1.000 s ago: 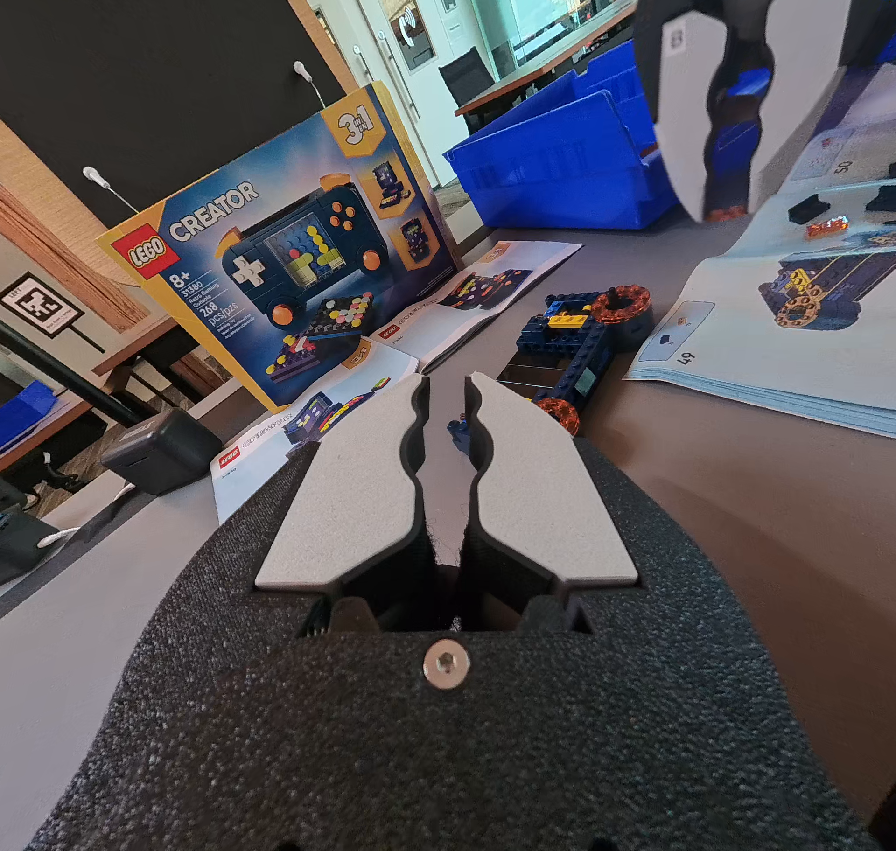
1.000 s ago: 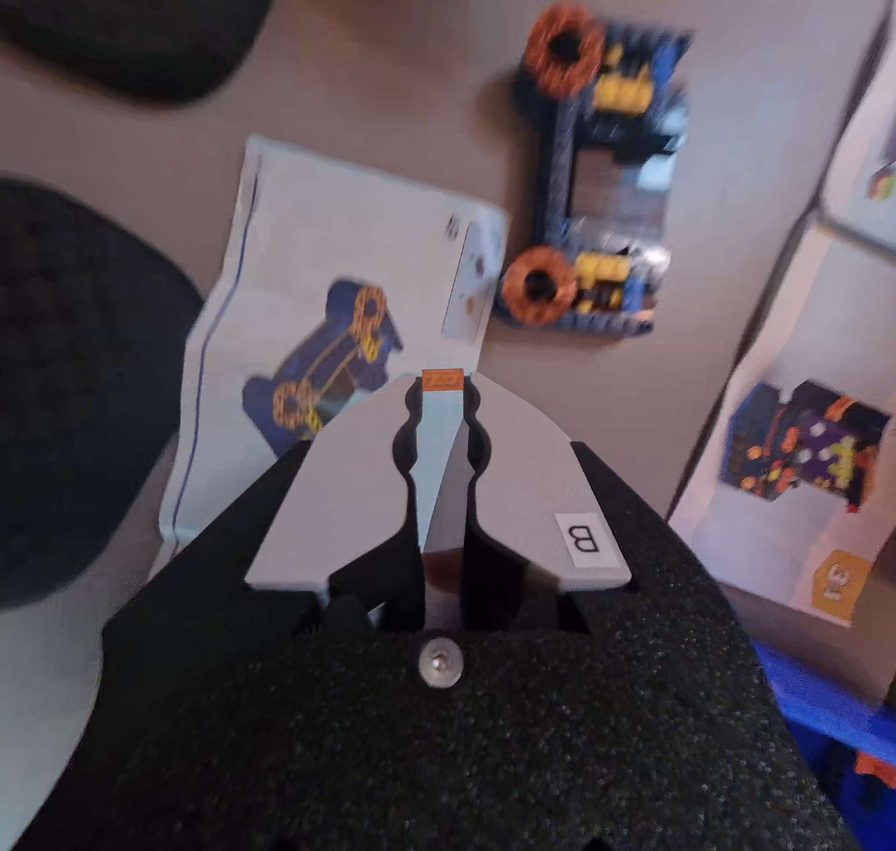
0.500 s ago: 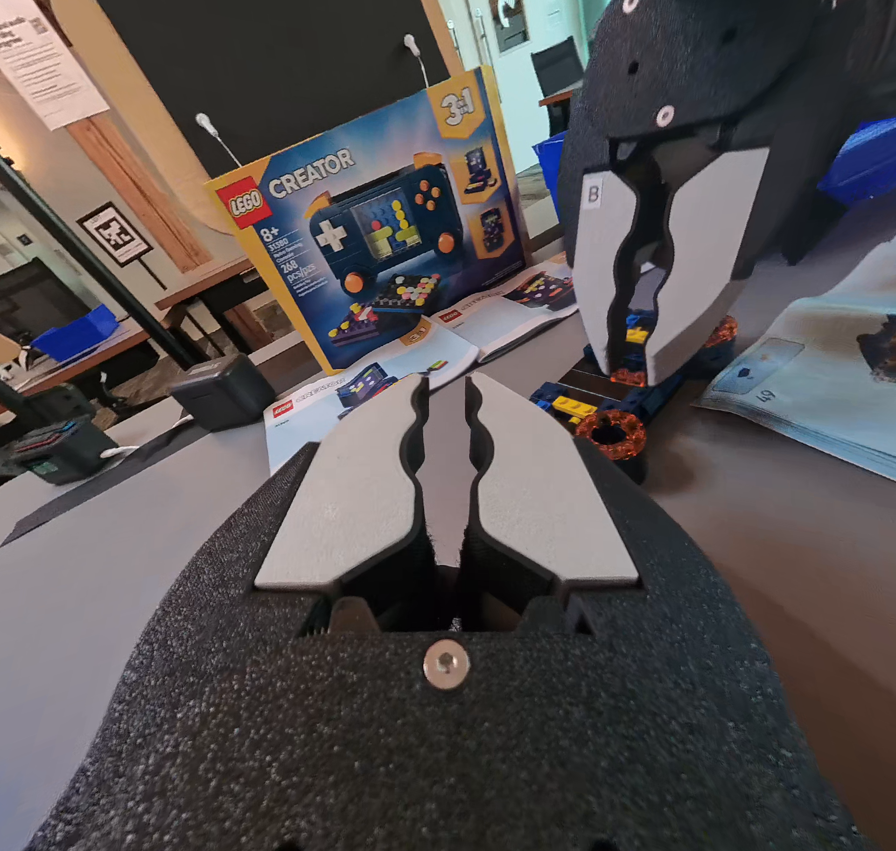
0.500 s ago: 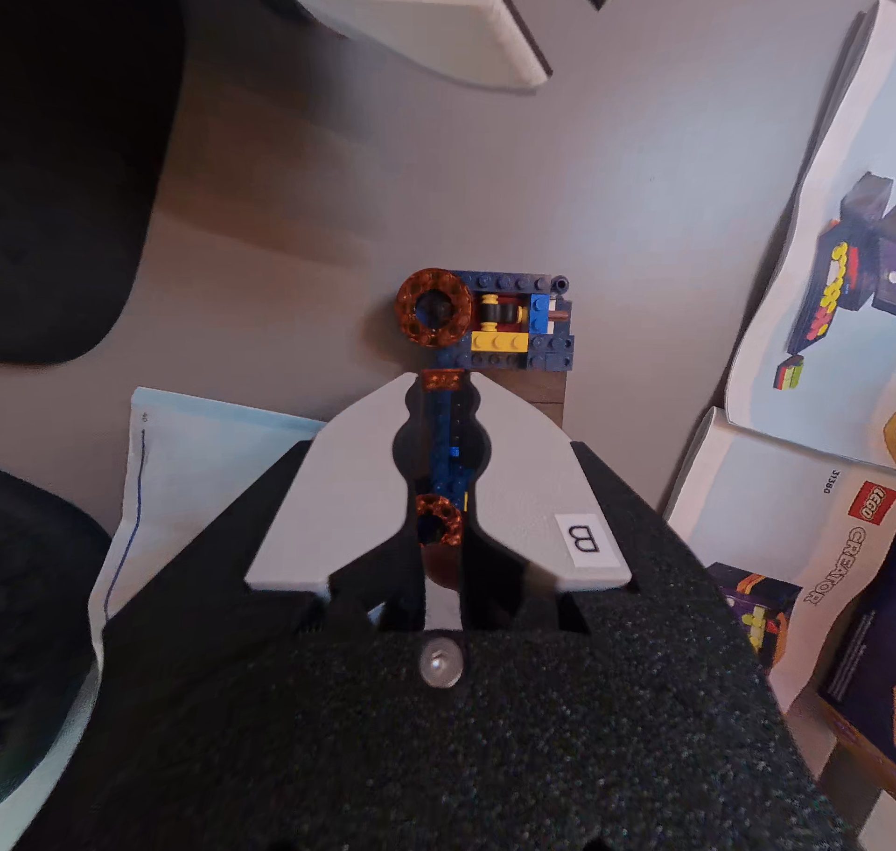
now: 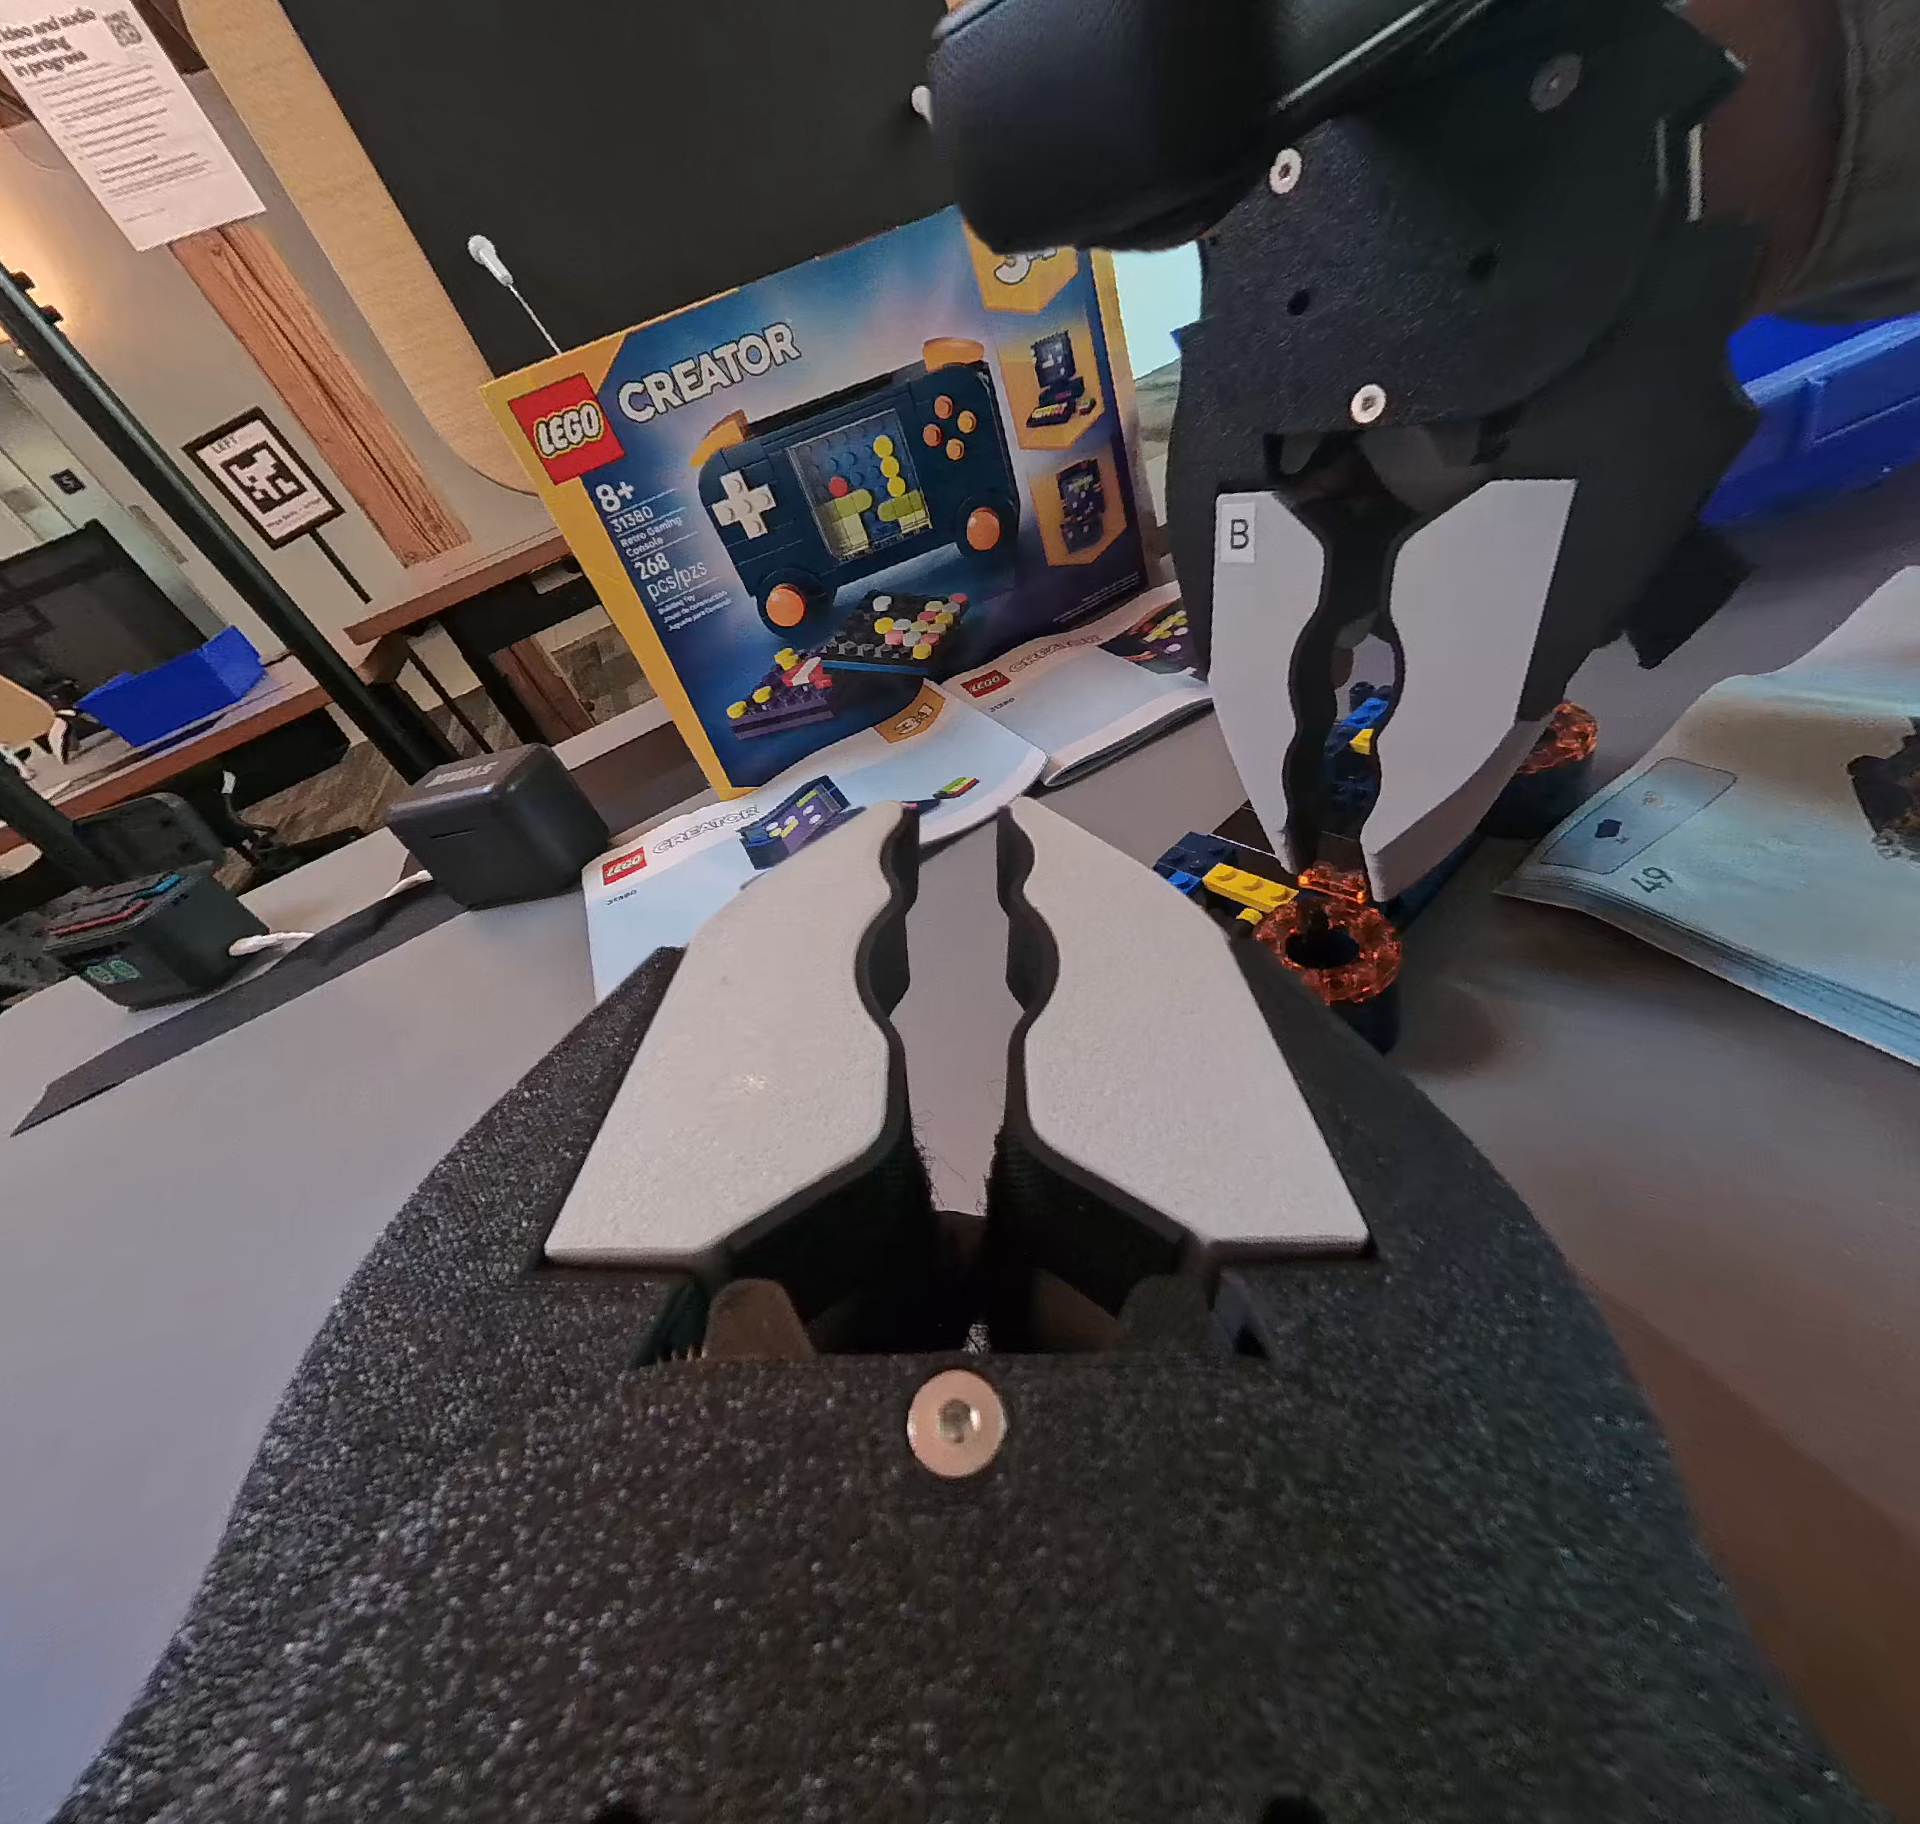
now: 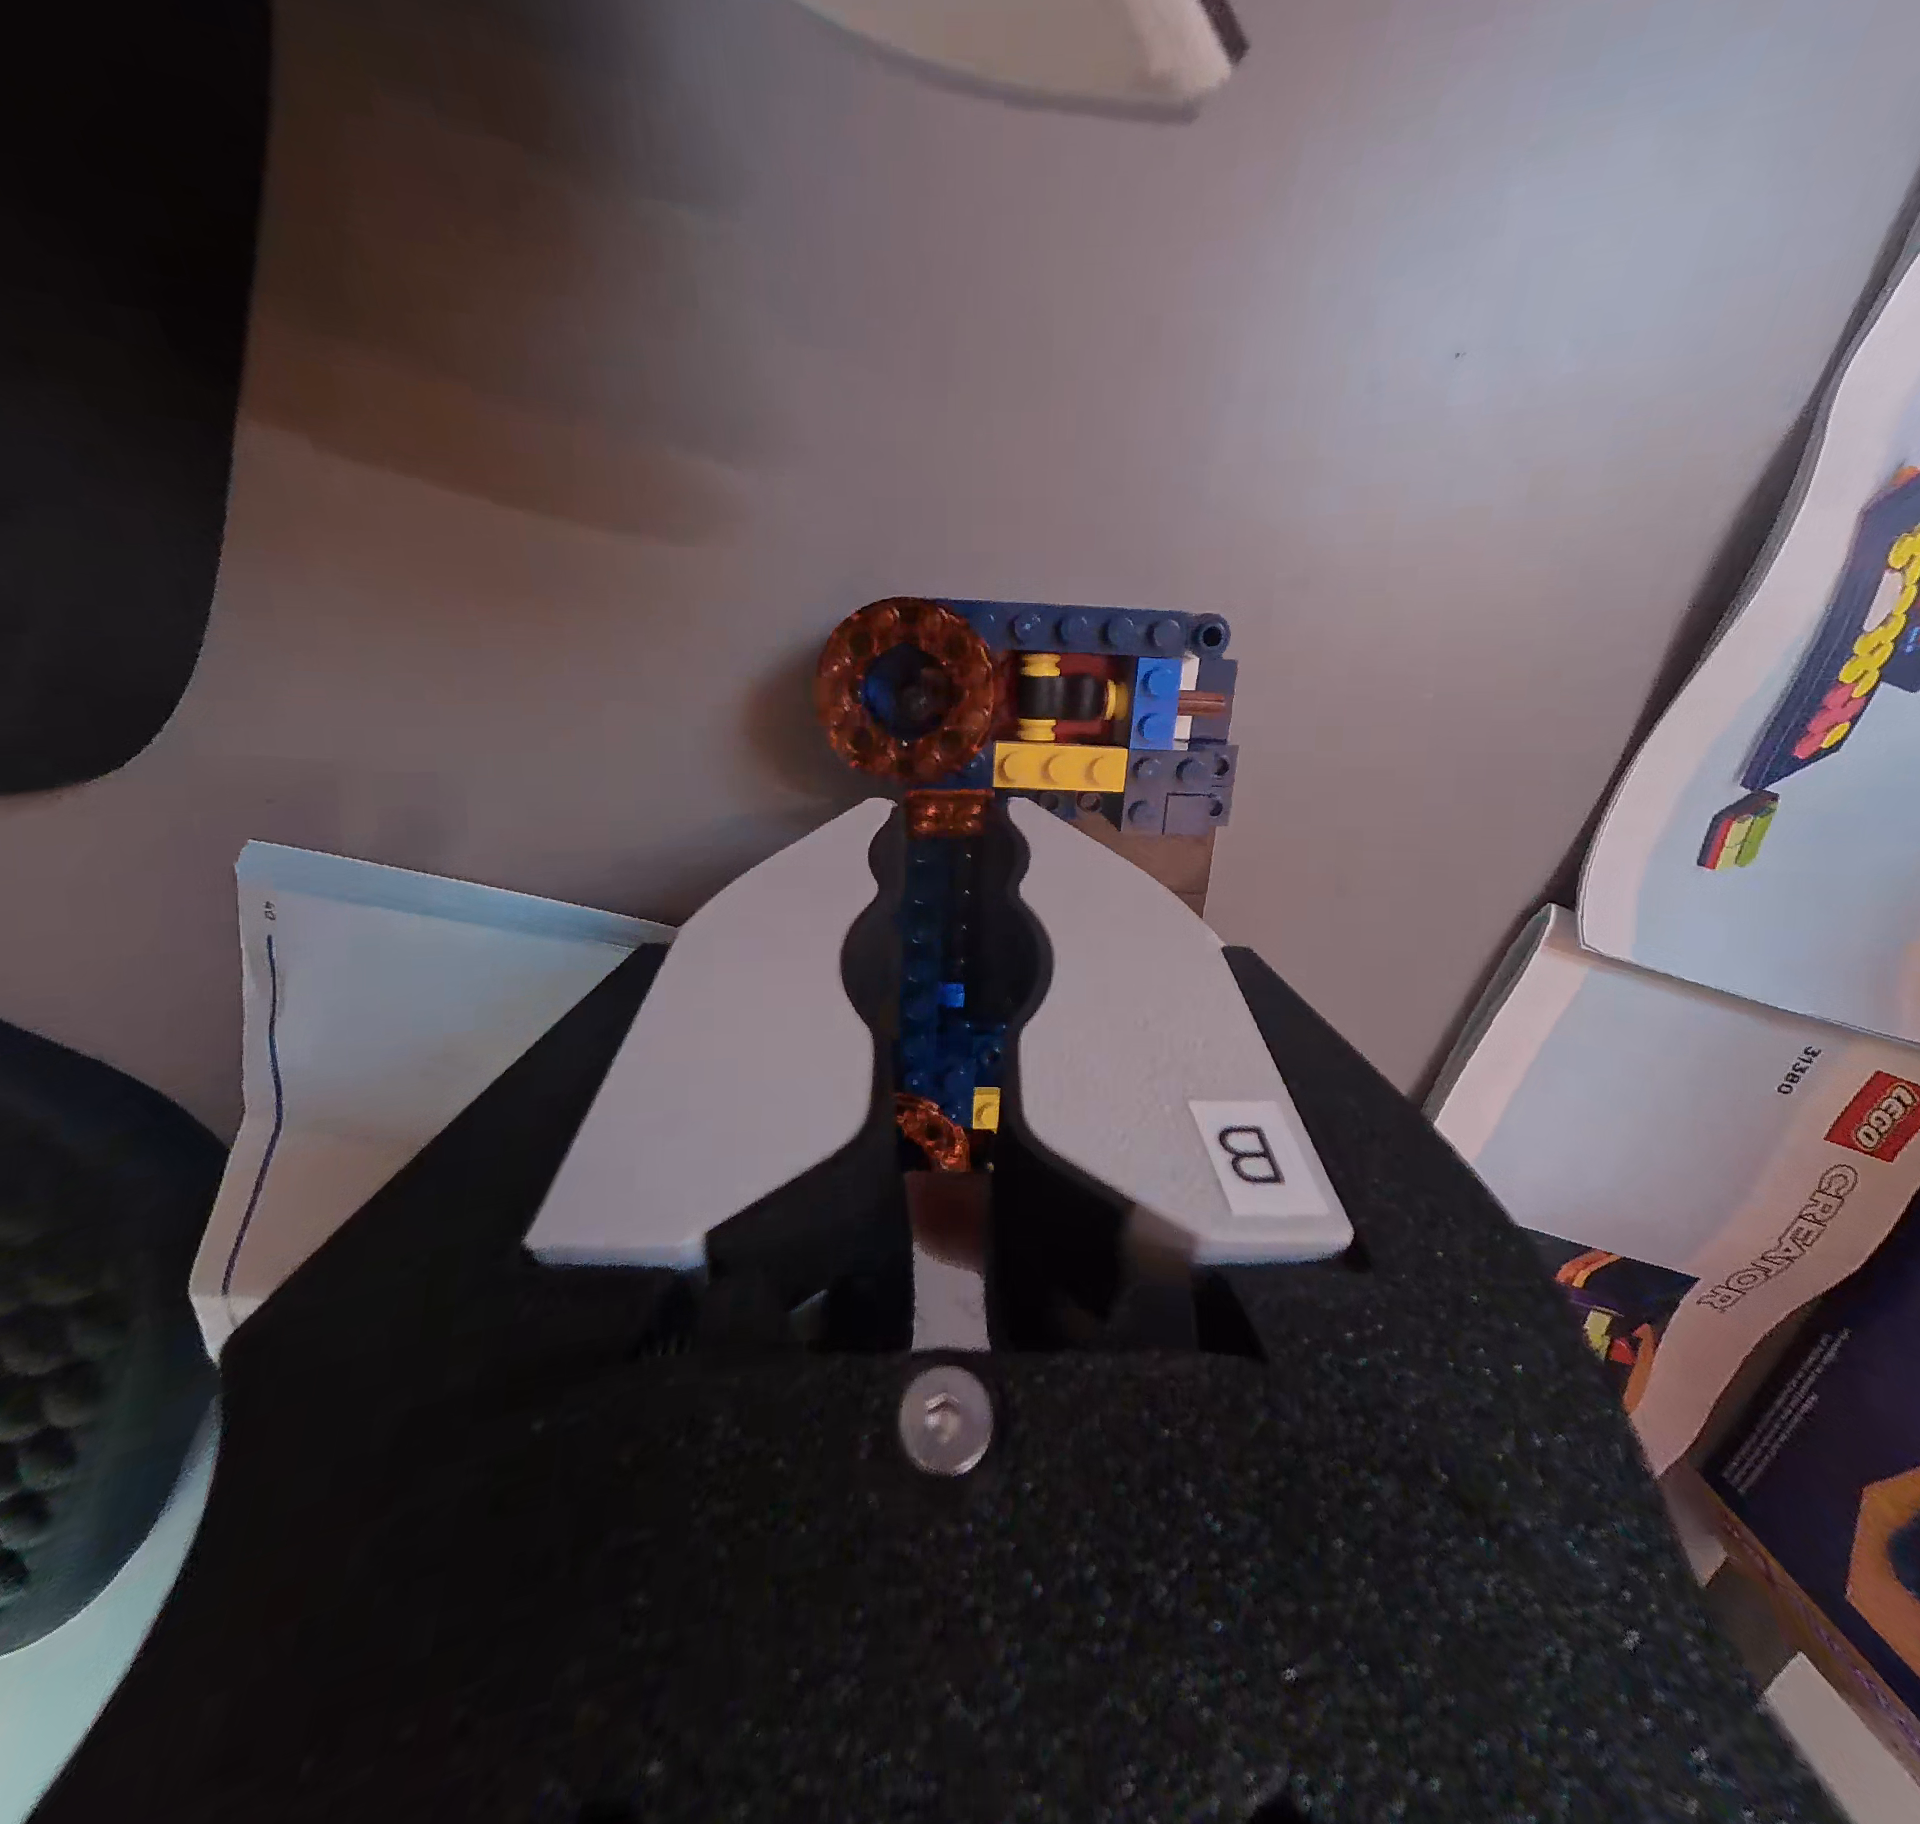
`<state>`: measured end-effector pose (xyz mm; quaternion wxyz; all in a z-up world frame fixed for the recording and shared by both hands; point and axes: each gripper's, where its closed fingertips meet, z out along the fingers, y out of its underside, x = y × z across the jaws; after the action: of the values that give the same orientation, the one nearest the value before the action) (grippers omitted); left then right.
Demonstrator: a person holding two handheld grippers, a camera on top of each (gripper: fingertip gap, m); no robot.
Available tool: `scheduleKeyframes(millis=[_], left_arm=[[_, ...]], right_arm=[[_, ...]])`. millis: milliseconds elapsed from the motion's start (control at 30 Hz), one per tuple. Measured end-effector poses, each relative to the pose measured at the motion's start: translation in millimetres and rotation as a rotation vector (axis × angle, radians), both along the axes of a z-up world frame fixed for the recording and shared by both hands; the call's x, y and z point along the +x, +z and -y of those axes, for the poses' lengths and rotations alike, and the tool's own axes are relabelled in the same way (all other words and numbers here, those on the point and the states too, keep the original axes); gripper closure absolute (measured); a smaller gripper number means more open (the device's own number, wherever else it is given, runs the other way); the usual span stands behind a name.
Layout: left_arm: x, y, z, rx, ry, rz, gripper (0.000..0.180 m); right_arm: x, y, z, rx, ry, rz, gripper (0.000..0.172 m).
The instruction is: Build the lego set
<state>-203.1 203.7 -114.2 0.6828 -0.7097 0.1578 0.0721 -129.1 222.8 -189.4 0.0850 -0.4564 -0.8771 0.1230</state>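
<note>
My right gripper (image 6: 948, 813) is shut on a small transparent orange plate (image 6: 948, 816) pinched at its fingertips. It points down over a dark blue brick model (image 6: 1091, 714) with yellow bricks and orange rings. The plate hangs just beside one orange ring (image 6: 906, 688). In the left wrist view the right gripper (image 5: 1335, 865) stands upright over the model (image 5: 1236, 881), with the orange plate (image 5: 1333, 881) just above the near ring (image 5: 1325, 948). My left gripper (image 5: 956, 818) is open and empty, low over the grey table, left of the model. One of its fingers (image 6: 1039, 8) shows at the top of the right wrist view.
A brick set box (image 5: 831, 527) stands upright behind the model, with booklets (image 5: 831, 818) lying before it. An open instruction manual (image 5: 1745, 839) lies to the right. A black cube (image 5: 499, 824) sits at the left. A blue bin (image 5: 1829, 403) is at the far right.
My right gripper carried the orange plate from over the manual to the model and came down close to the near ring. My left gripper stayed open and drew nearer the model.
</note>
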Motion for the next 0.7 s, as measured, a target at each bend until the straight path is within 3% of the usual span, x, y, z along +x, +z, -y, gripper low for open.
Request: scheduleKeyframes(millis=[500,567,700], left_arm=[[-5.1,-1.9,-0.5,-0.024,0.024,0.016,0.167],[-6.5,-13.8,-1.4,-0.104,0.023,0.036,0.17],[15.4,-57.3,0.6,-0.409,-0.129,0.034,0.174]], right_arm=[[-2.4,-0.8,2.7,0.171,0.03,0.08,0.156],[-3.8,-0.8,3.6,0.175,0.027,0.083,0.156],[-3.7,-0.6,3.6,0.194,0.046,0.099,0.157]])
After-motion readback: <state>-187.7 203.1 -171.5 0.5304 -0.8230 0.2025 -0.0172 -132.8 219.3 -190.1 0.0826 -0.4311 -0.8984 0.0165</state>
